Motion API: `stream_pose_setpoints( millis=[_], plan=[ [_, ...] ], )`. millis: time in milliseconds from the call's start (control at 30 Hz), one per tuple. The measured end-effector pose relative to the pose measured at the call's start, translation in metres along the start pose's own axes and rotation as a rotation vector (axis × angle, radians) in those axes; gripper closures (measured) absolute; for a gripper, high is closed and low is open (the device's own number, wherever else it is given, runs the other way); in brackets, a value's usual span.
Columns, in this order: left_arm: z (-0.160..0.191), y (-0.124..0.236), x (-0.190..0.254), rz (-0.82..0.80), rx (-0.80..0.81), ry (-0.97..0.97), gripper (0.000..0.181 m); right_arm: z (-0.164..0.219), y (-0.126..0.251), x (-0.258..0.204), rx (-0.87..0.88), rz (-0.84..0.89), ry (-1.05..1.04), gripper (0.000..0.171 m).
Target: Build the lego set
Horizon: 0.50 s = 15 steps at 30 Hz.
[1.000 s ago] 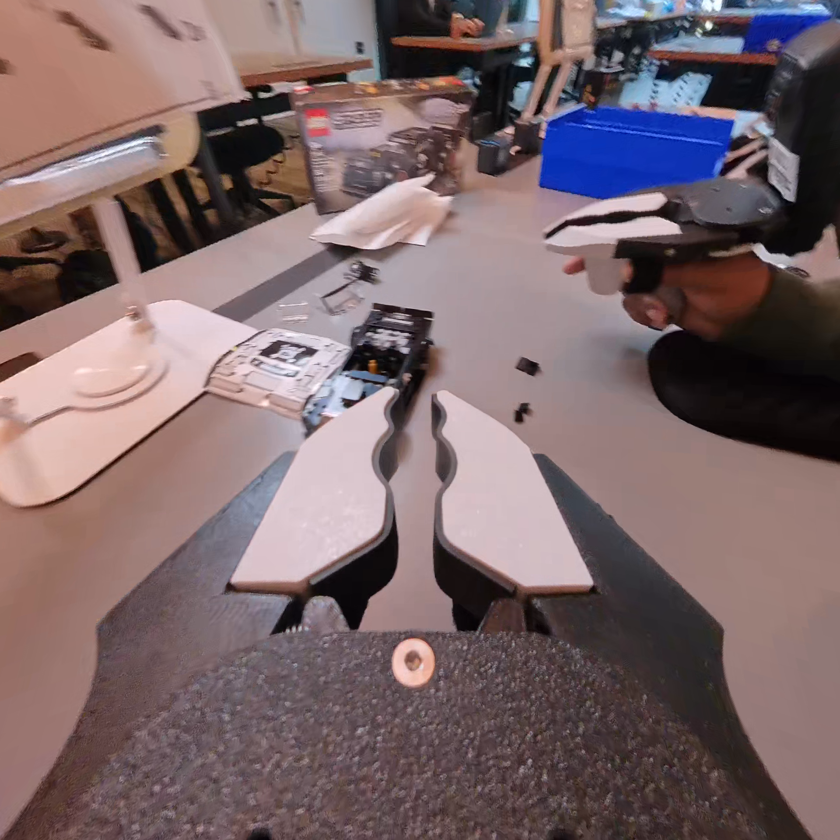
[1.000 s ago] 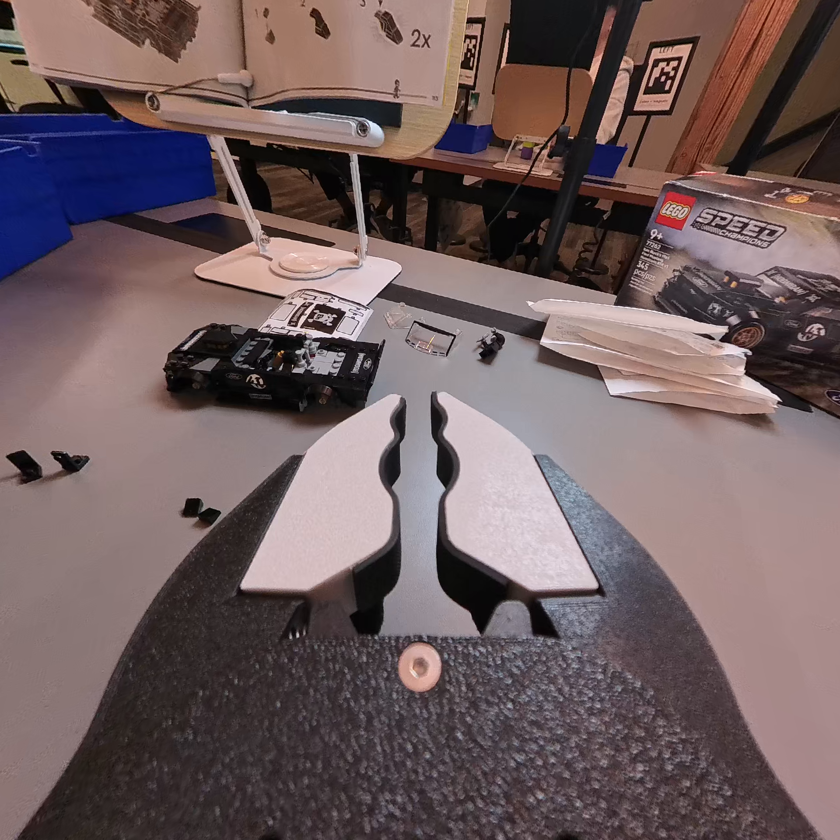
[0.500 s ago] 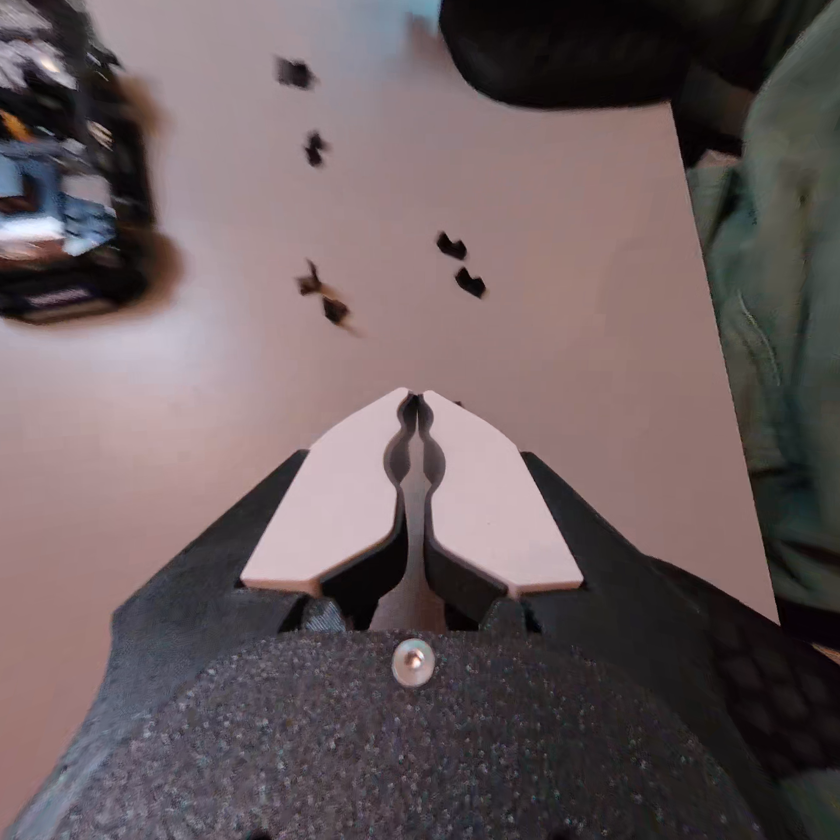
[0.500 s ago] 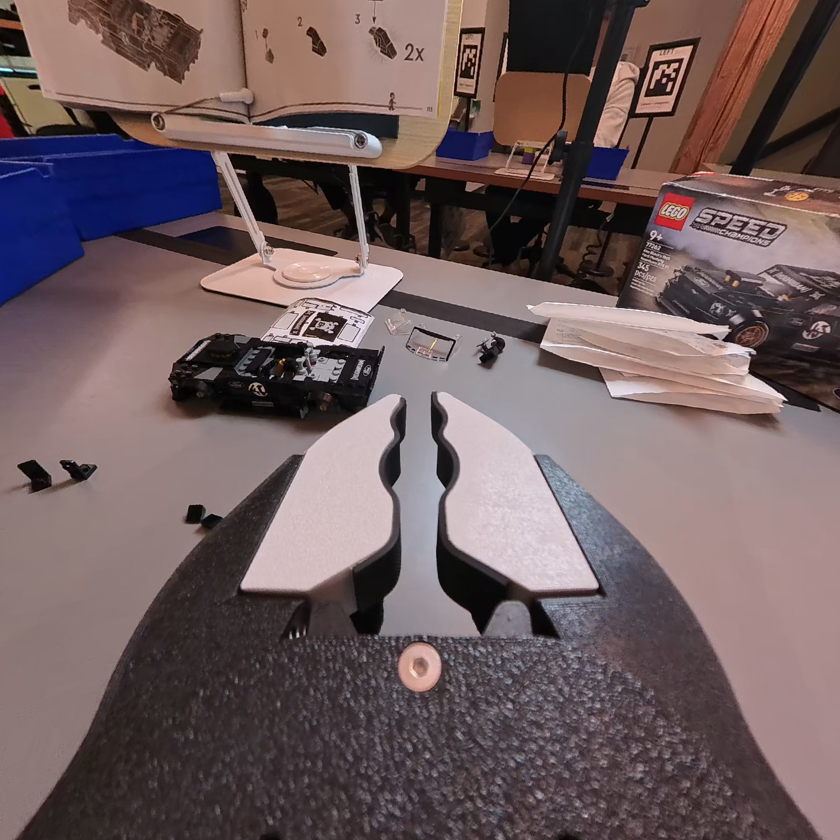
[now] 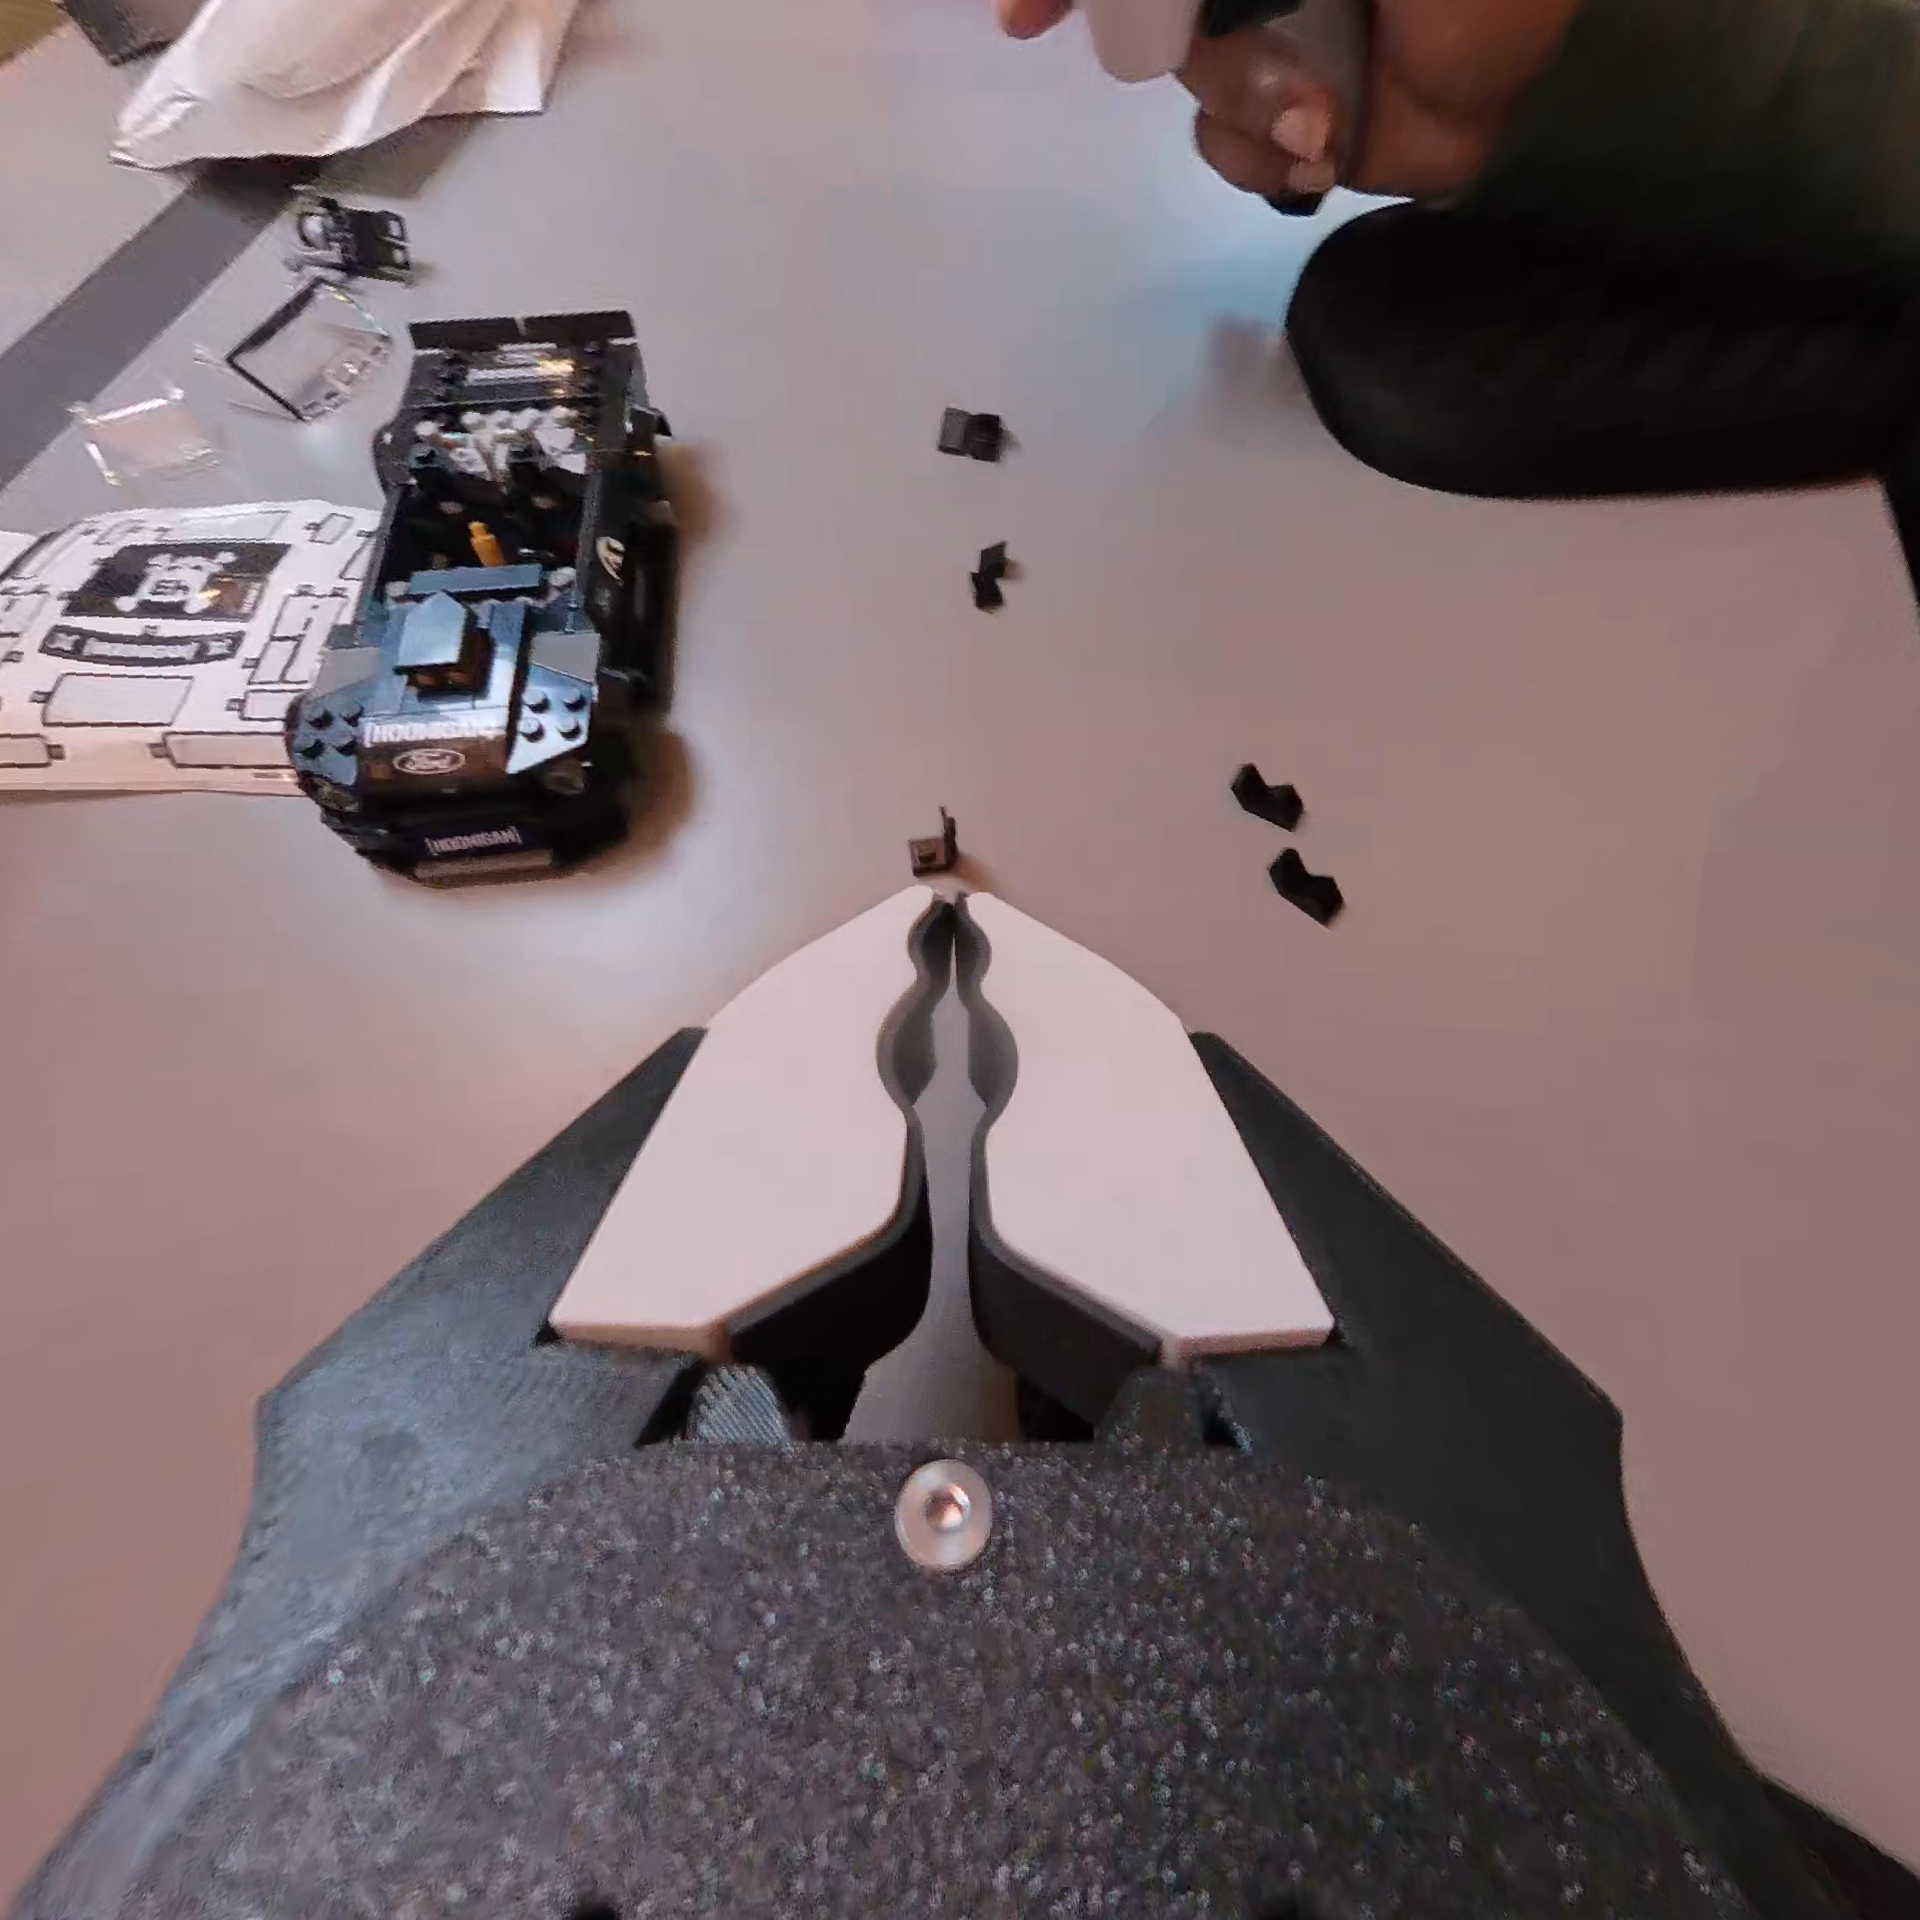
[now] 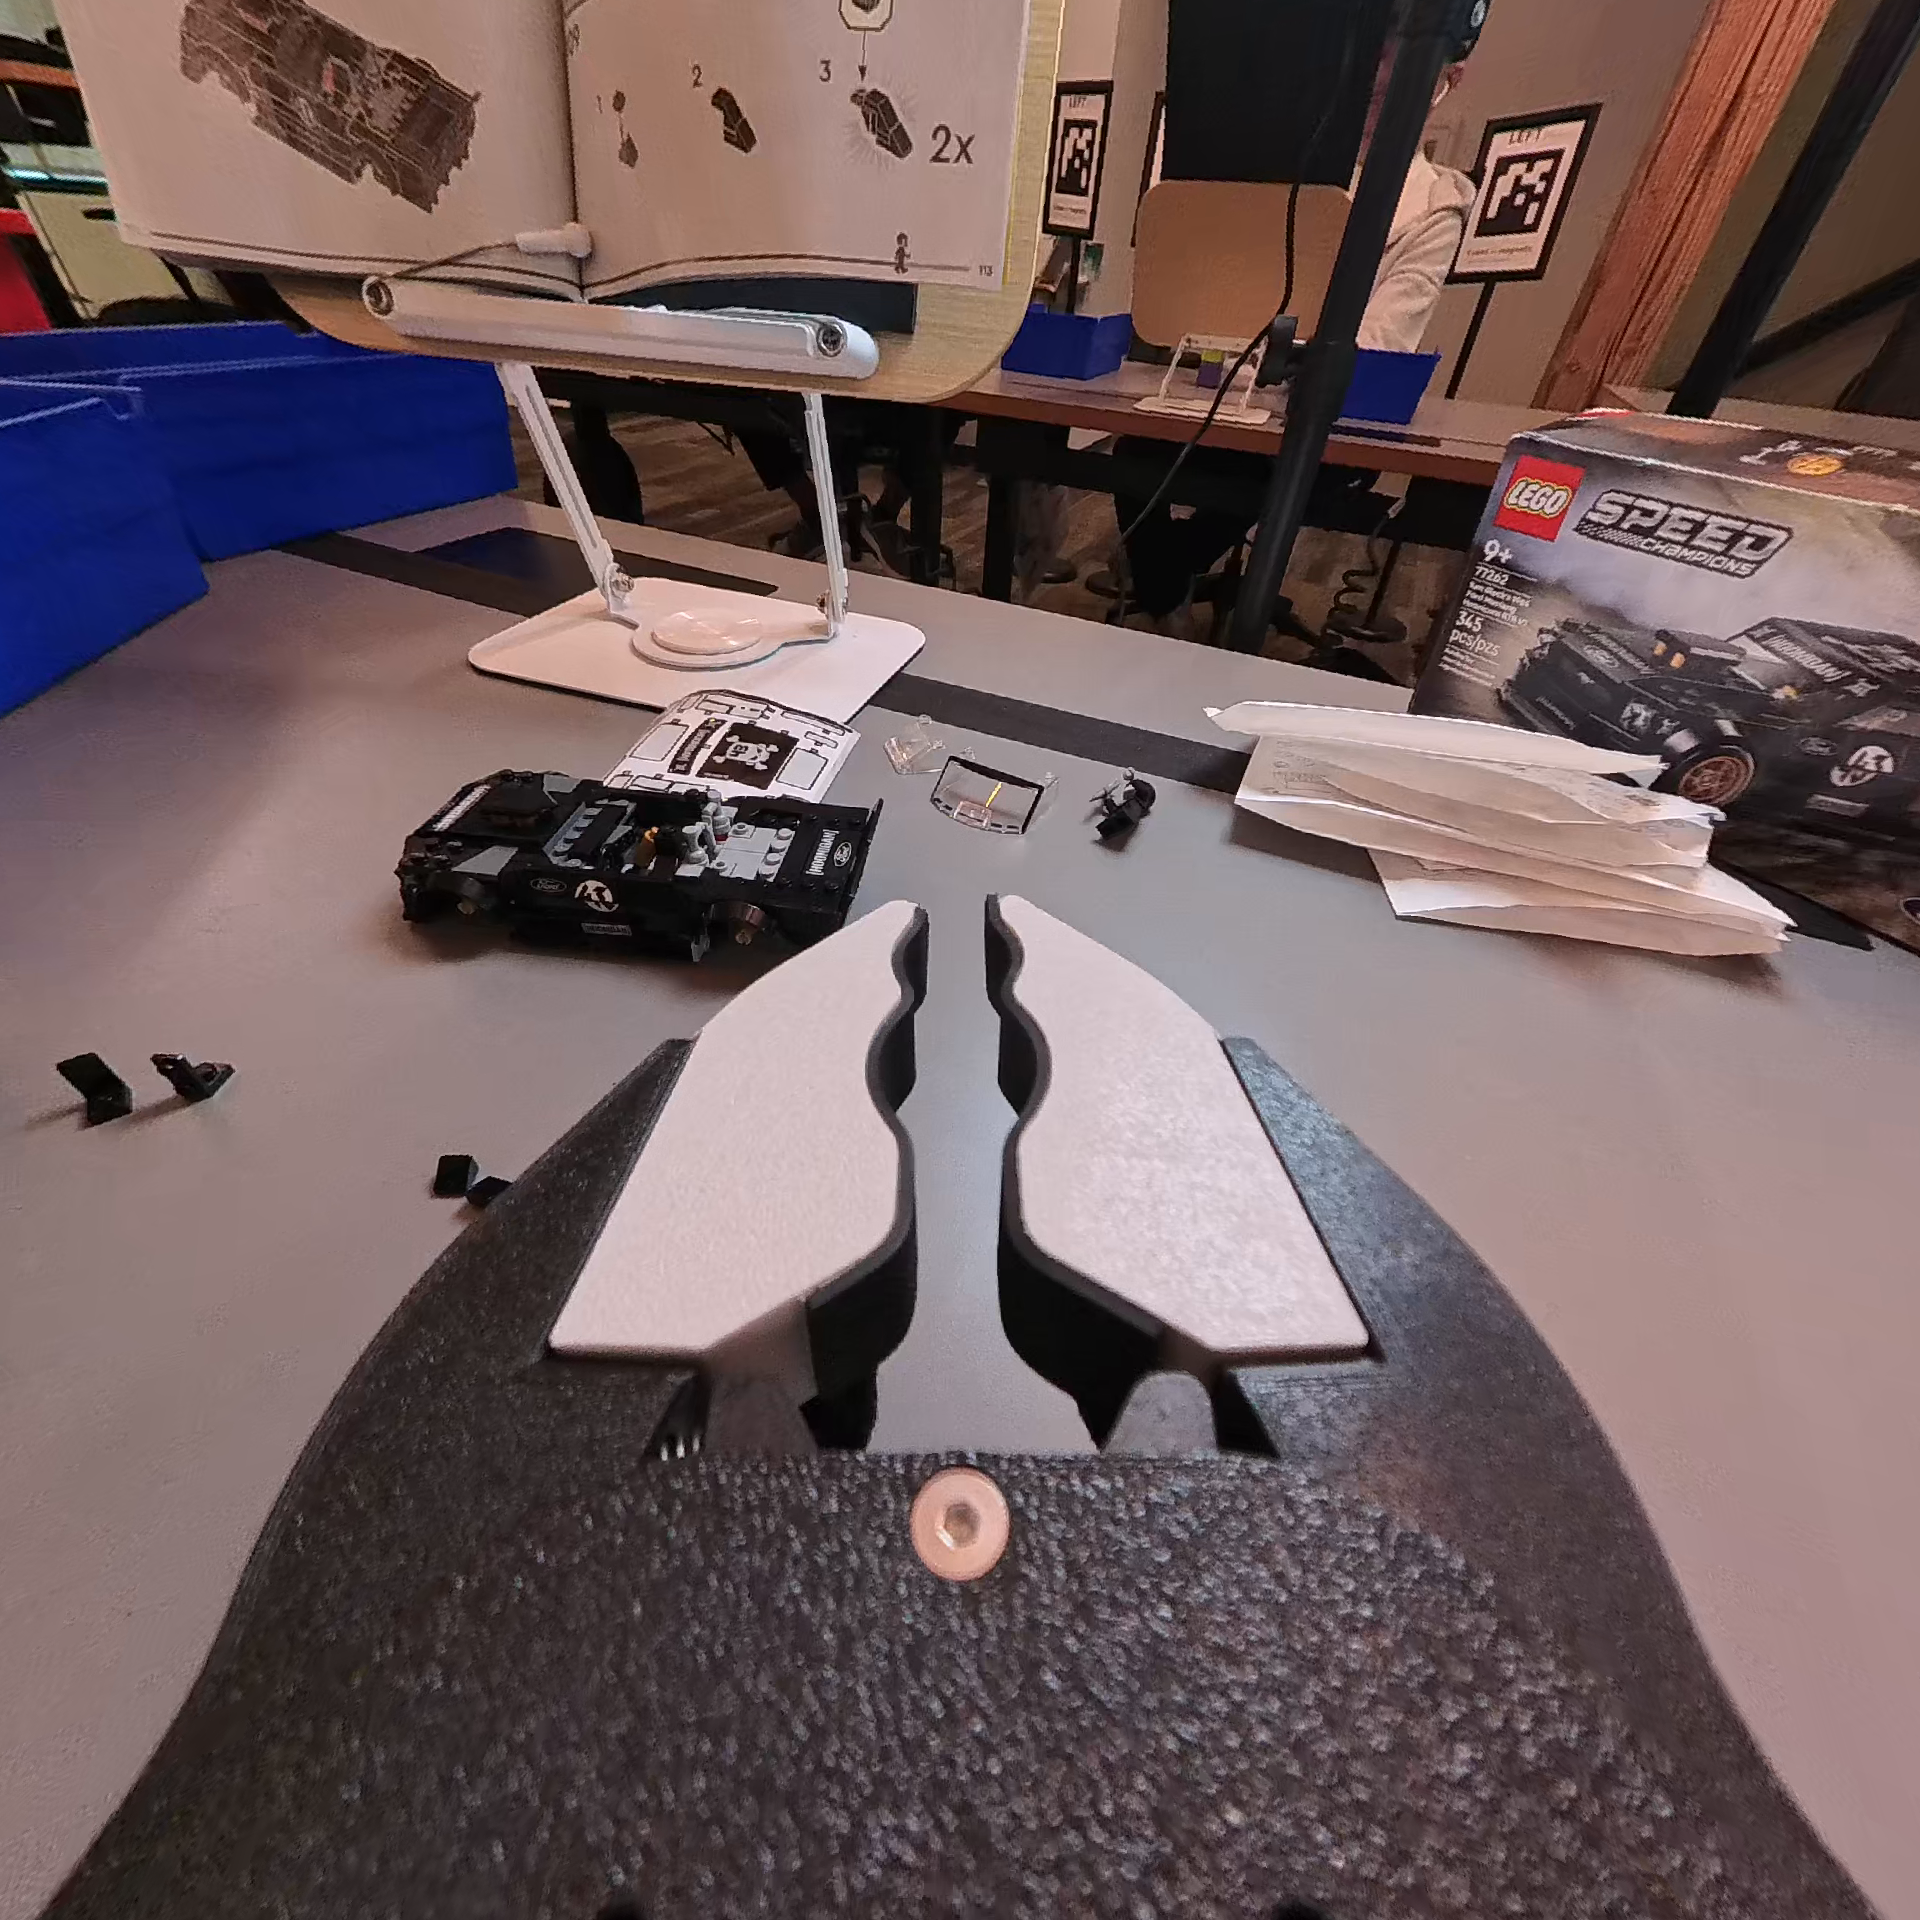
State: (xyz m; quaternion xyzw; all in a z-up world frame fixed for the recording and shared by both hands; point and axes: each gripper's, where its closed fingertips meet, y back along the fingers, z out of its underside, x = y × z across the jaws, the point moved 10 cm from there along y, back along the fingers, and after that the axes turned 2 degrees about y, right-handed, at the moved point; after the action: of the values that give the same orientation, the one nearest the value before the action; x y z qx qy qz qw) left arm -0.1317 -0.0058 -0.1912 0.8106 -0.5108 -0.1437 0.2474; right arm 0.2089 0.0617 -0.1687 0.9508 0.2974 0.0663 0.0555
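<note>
The half-built black lego car (image 5: 499, 613) sits on the grey table (image 5: 1351, 1039), partly on the white sticker sheet (image 5: 156, 634). Small black pieces lie loose to its right, and one bracket piece (image 5: 932, 847) is right at the left gripper (image 5: 953, 902) tips, which are pinched together with nothing between them. The right gripper (image 6: 954, 906) hangs with a gap between its fingers, empty, car just ahead-left.

Grey table (image 6: 1558, 1091), wooden post (image 6: 1704, 197), brown floor (image 6: 914, 488).
</note>
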Motion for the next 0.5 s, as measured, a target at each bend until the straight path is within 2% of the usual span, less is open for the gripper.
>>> stream_pose_setpoints(
  millis=[233,367,500],
  plan=[
    [-0.002,-0.020,0.007,-0.006,-0.046,-0.029,0.181,-0.001,0.001,-0.001,0.007,-0.013,0.004,0.161],
    [-0.012,-0.022,0.032,0.186,-0.013,-0.085,0.181,-0.002,0.001,0.000,0.010,-0.013,-0.003,0.161],
    [-0.017,-0.037,0.053,0.287,-0.085,-0.140,0.181,-0.002,0.002,0.001,0.010,-0.010,-0.002,0.161]
  ],
)
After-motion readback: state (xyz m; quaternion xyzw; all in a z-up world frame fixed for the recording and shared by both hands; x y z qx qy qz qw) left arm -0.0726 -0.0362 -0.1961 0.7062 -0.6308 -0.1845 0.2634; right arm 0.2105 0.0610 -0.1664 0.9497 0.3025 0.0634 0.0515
